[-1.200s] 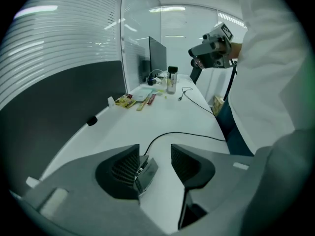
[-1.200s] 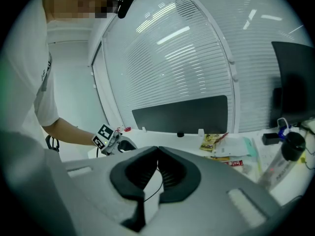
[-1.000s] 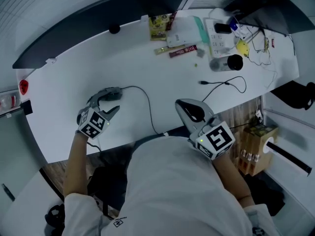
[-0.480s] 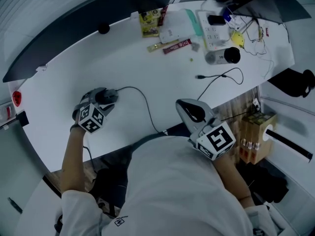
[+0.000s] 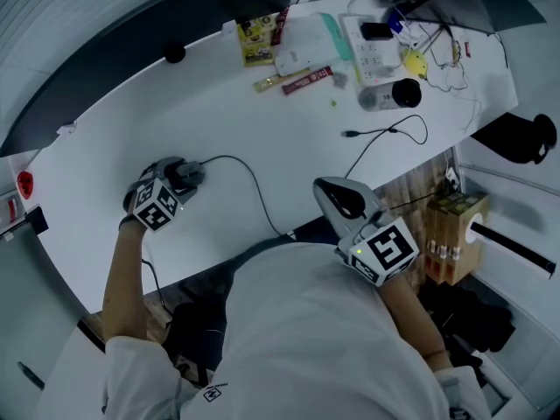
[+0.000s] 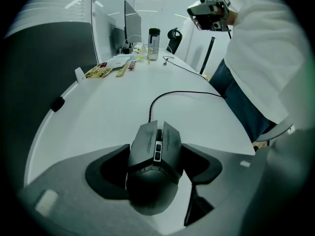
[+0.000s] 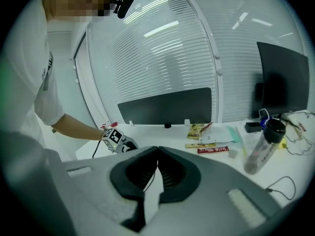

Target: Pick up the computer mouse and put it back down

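A dark wired computer mouse (image 6: 155,156) rests on the white table (image 5: 262,129), and its cable (image 5: 254,186) curls off toward the front edge. My left gripper (image 6: 156,154) points steeply down over the mouse. Its jaws have just been opening, and the mouse lies between them with a slit of table showing on its right side. In the head view the same left gripper (image 5: 179,178) covers most of the mouse (image 5: 189,174). My right gripper (image 5: 322,187) hangs by the table's front edge, away from the mouse. It is shut with nothing inside, jaws meeting at the tip (image 7: 157,149).
Snack packets (image 5: 258,38), papers (image 5: 302,51), a bottle on its side (image 5: 389,96) and a loose black cable (image 5: 385,138) lie at the back right. A dark curved panel (image 5: 105,68) runs behind the table. The person's body stands at the front edge.
The left gripper has sunk down around the mouse on the table. The right gripper has stayed where it was.
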`<move>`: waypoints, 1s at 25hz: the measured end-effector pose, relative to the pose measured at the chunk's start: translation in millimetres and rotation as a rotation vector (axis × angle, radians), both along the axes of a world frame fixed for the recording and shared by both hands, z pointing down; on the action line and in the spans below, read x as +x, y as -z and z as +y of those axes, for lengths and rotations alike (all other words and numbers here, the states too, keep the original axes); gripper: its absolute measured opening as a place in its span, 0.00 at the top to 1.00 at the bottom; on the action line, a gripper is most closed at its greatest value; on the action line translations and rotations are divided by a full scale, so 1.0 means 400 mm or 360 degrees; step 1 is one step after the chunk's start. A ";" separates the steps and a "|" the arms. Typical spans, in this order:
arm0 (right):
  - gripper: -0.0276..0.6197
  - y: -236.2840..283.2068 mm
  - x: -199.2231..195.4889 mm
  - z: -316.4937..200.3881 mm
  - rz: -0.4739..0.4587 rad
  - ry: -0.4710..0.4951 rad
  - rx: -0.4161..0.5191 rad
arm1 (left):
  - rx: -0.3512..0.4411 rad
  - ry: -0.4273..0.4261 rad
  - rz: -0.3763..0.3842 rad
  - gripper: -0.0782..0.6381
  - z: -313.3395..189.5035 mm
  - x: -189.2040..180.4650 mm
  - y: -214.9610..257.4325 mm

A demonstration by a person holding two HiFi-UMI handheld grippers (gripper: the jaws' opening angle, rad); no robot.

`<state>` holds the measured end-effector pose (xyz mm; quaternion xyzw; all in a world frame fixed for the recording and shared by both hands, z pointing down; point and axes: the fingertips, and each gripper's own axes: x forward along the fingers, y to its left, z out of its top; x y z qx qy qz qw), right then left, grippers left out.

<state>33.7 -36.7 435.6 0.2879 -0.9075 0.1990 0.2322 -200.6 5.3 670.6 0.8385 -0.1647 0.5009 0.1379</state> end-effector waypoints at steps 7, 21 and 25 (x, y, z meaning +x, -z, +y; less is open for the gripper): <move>0.95 0.002 0.000 0.005 0.0001 0.0010 0.0002 | 0.0018 0.0030 -0.0005 0.45 0.000 -0.002 0.003; 0.95 0.021 -0.001 0.004 -0.0076 0.0111 0.0037 | 0.0104 0.0286 0.0071 0.45 0.011 0.036 0.122; 0.95 0.033 -0.007 -0.005 -0.0105 0.0172 0.0059 | 0.0195 0.0391 0.0124 0.45 0.012 0.060 0.196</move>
